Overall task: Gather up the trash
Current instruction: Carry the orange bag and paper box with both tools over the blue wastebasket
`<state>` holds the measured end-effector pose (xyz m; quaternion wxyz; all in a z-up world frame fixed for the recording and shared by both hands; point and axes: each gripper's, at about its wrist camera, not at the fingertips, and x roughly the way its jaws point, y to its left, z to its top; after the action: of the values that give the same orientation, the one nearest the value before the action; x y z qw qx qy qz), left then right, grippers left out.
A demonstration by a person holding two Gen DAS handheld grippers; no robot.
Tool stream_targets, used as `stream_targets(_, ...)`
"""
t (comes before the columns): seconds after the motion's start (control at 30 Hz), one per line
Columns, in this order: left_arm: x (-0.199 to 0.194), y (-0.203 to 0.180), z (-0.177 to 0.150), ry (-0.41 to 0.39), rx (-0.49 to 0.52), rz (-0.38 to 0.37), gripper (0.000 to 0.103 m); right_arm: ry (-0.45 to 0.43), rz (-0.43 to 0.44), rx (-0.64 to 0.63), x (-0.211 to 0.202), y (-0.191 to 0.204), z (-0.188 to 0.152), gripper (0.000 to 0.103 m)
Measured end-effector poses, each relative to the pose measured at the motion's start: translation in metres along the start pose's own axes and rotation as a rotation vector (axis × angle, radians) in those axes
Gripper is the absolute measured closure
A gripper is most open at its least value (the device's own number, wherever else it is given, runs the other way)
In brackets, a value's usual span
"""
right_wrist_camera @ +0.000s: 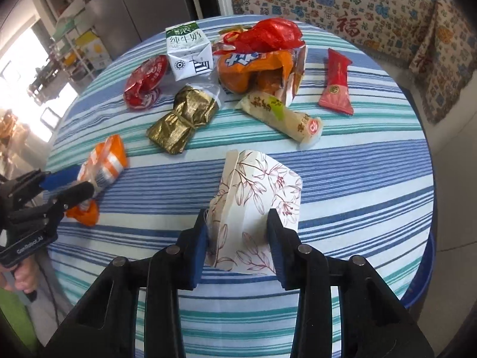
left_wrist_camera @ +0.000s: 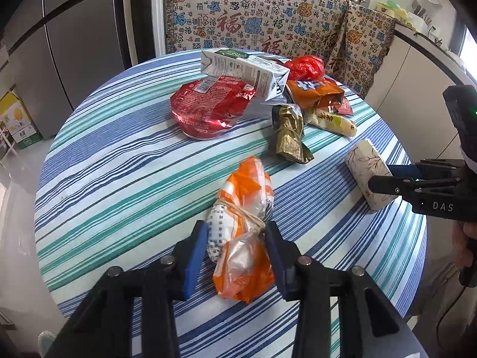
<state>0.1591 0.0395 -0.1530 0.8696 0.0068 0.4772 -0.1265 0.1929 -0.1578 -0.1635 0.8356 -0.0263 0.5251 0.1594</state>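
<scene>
Left wrist view: my left gripper point(left_wrist_camera: 235, 250) is pinching the orange plastic bundle point(left_wrist_camera: 243, 235) at its string-tied waist, near the table point(left_wrist_camera: 119, 179) edge. Soft, crinkly, probably slippery.

Right wrist view: right gripper point(right_wrist_camera: 237, 247) squeezes the floral paper cup point(right_wrist_camera: 256, 197). It's light and crushable, so I'd go easy.

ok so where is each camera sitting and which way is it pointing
Left wrist: on the left gripper, angled down at the striped table; its fingers pinch the orange-and-white bag. The right gripper and a hand show at right.
Right wrist: on the right gripper, angled down; its fingers pinch the flattened floral paper cup. The left gripper and a hand show at left.
Shared: table, both grippers, bag, cup, milk carton, red bowl lid.
</scene>
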Motion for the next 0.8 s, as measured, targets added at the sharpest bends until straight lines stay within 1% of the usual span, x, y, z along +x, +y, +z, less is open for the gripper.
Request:
stream_targets(0.03, 0.0, 0.0, 0.0, 0.001, -0.007, -0.009, 0.063, -0.004, 0.007, 0.006, -0.003, -0.002, 0.0, 0.067)
stream_targets(0.17, -0.009, -0.004, 0.0, -0.02, -0.043, -0.036, 0.064, -0.058, 0.058, 0.022, -0.023, -0.007, -0.004, 0.067)
stream_targets(0.23, -0.017, -0.011, 0.003, -0.038, -0.057, -0.069, 0.064, -0.081, 0.084, 0.031, -0.034, -0.012, -0.005, 0.067)
stream_targets(0.33, -0.026, -0.031, 0.013, -0.059, -0.053, -0.12, 0.064, -0.124, 0.099, 0.043, -0.052, -0.025, -0.007, 0.067)
stream_targets(0.47, -0.026, -0.079, 0.036, -0.075, -0.001, -0.18, 0.064, -0.18, 0.087, 0.109, -0.079, -0.061, -0.015, 0.067)
stream_targets(0.53, -0.022, -0.105, 0.047, -0.078, 0.022, -0.213, 0.064, -0.209, 0.056, 0.153, -0.095, -0.088, -0.024, 0.067)
stream_targets(0.67, -0.01, -0.168, 0.07, -0.071, 0.081, -0.293, 0.064, -0.241, -0.016, 0.261, -0.122, -0.153, -0.048, 0.067)
stream_targets(0.8, 0.009, -0.24, 0.087, -0.051, 0.17, -0.364, 0.064, -0.238, -0.077, 0.376, -0.133, -0.22, -0.075, 0.066)
